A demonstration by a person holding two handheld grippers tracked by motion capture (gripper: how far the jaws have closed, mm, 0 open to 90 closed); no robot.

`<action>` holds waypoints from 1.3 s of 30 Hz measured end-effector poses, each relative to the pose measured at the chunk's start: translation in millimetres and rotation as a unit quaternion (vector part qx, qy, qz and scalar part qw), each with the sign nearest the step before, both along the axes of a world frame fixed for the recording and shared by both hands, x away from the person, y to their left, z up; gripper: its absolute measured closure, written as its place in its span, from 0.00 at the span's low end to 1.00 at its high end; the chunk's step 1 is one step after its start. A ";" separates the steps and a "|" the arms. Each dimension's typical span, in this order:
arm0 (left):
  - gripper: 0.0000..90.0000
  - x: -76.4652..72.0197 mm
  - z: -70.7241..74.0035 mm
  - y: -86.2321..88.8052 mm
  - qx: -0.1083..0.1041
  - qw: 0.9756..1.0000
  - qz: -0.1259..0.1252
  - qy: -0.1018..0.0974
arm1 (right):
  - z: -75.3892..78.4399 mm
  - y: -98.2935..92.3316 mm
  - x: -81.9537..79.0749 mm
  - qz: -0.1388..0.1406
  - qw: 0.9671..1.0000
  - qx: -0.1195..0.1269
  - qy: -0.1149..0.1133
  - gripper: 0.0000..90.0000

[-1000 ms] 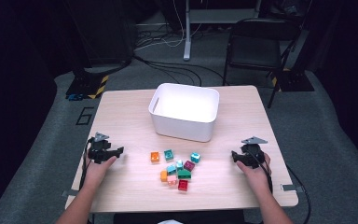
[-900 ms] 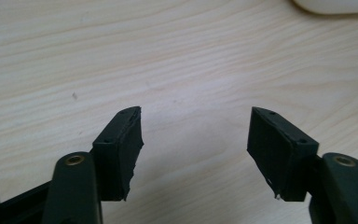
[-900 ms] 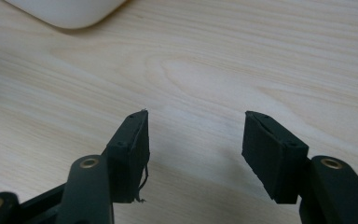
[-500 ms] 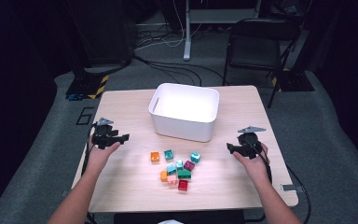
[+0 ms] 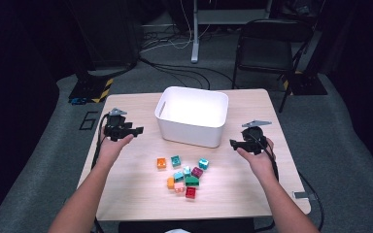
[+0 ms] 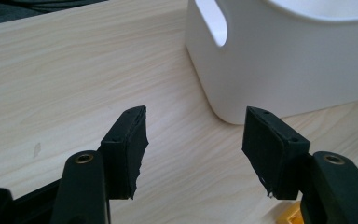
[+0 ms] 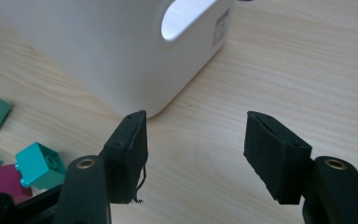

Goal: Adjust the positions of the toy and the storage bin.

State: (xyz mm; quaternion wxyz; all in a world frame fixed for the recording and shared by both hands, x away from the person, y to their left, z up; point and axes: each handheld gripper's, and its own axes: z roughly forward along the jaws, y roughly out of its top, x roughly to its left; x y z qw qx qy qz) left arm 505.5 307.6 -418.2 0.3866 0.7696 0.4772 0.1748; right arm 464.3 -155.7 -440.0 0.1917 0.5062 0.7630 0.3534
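Both the left gripper (image 5: 137,130) and right gripper (image 5: 234,143) hang with jaws apart, empty, flanking the bin (image 5: 193,116); the bricks (image 5: 183,175) lie between them, nearer the person, about equally reachable.

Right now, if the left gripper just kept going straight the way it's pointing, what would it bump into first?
Most likely the white bin. The left gripper is open with nothing between its jaws, and beyond them lies bare wooden table, then the bin's near corner. Depth is hard to judge, so it might graze the tabletop first.
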 end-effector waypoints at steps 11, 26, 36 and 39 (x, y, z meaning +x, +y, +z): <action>0.45 12.8 17.1 -18.0 -0.002 1.000 -0.008 -0.001 | 15.0 8.7 11.3 0.007 1.000 0.005 -0.011 0.42; 0.42 33.3 36.1 -35.4 -0.011 1.000 -0.017 -0.014 | 40.6 14.3 17.5 0.005 1.000 0.002 -0.028 0.41; 0.41 42.6 39.0 -51.1 -0.010 1.000 -0.020 -0.018 | 45.3 13.7 13.7 0.011 0.999 0.006 -0.036 0.41; 0.41 44.6 37.5 -53.4 -0.003 1.000 -0.023 -0.012 | 46.8 14.3 12.3 0.013 0.999 0.009 -0.039 0.41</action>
